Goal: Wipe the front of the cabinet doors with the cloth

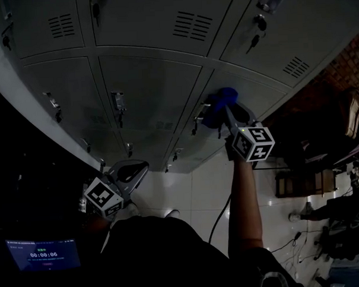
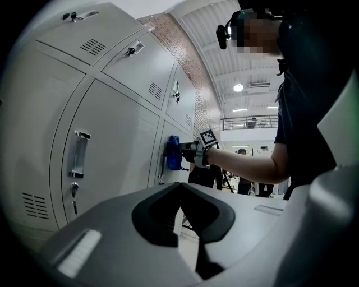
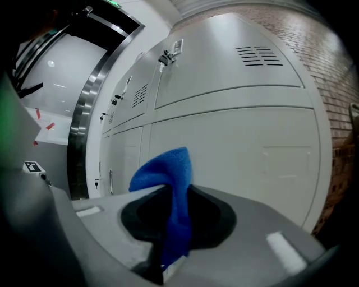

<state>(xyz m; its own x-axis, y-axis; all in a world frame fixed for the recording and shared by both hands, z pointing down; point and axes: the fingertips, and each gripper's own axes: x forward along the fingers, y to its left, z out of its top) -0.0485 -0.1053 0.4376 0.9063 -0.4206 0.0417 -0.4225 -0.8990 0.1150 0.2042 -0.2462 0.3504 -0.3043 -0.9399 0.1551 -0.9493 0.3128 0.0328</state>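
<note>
While the right gripper point(image 3: 175, 197) clamps the blue cloth point(image 3: 165, 168), its bunched end sticks out beyond the jaws against a far cabinet door point(image 3: 241, 146); the left gripper point(image 2: 182, 193), jaws together, hangs near left.

The left gripper point(image 1: 132, 170) and the right gripper point(image 1: 228, 111) each have a grey plastic body, black inner pads point(image 2: 162, 216) and a white cube point(image 1: 254, 144) with black square markers. A dark cable point(image 1: 221, 216) comes from the right one. The person wears a dark short-sleeved shirt point(image 2: 307, 95).

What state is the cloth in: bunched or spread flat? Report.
Bunched: the blue cloth is pinched into a wad in the right gripper.
</note>
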